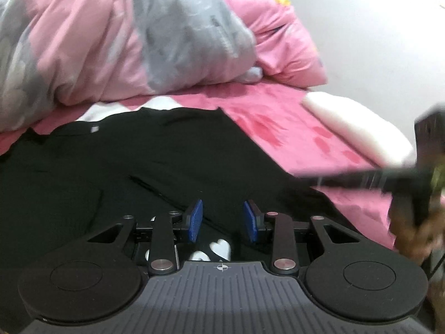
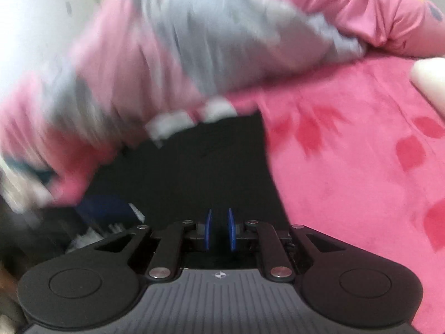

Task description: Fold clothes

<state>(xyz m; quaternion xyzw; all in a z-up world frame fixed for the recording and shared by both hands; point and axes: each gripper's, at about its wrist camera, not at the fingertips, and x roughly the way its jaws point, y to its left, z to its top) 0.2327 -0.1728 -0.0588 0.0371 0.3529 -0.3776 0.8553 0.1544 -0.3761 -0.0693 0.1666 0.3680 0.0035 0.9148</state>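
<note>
Left wrist view is showing a black garment (image 1: 116, 164) lying spread over a pink bed sheet (image 1: 281, 128), not yet neatly folded, so I judge most of the folding is remaining. The left tool (image 1: 222, 220) is hovering over the cloth, pads partly apart and gripping nothing. The right tool (image 2: 219, 232) is nearly closed; whether fabric is pinched I cannot tell. A bunched pink-and-grey quilt (image 1: 116, 36) is crowding the far edge, while bare sheet is offering room to the right.
</note>
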